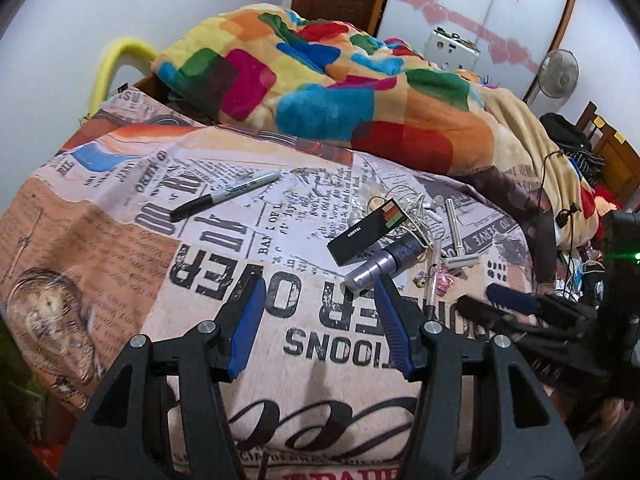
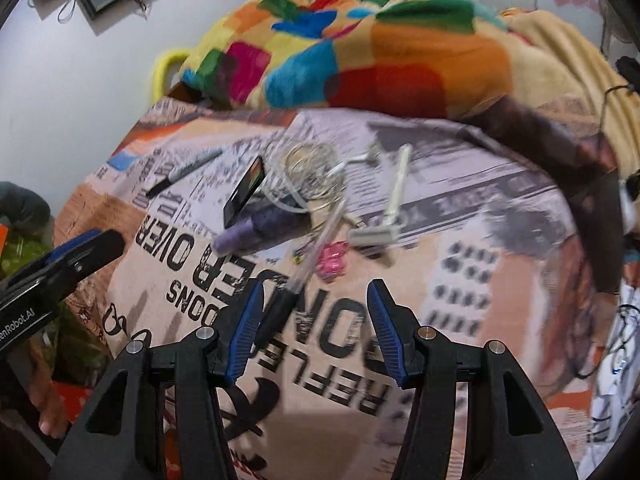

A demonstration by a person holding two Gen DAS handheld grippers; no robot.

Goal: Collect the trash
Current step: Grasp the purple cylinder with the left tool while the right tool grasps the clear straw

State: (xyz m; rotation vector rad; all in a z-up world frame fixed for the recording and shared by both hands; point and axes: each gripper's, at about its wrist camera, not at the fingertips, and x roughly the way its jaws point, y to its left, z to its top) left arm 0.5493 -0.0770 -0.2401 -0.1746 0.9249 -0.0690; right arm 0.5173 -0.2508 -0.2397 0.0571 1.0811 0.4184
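Observation:
A pile of small items lies on the newspaper-print bedsheet (image 1: 224, 344): a black box (image 1: 366, 232), a purple cylinder (image 1: 380, 264), a coiled white cable (image 1: 412, 206), a razor (image 1: 460, 240), a clear pen (image 1: 434, 276) and a pink wrapper (image 1: 444, 286). A black marker (image 1: 224, 196) lies apart to their left. My left gripper (image 1: 320, 300) hovers open just short of the purple cylinder, nothing between its fingers. My right gripper (image 2: 316, 300) is open above the sheet, and the clear pen (image 2: 316, 248) has its dark end beside the left finger. The pink wrapper (image 2: 332, 260) lies just beyond.
A crumpled multicoloured blanket (image 1: 340, 92) fills the far half of the bed. Dark clothes and cables (image 1: 576, 148) crowd the right side, with a fan (image 1: 558, 74) behind. My right gripper (image 1: 500, 304) shows at the right of the left wrist view, the left one (image 2: 84, 246) at the other's left edge.

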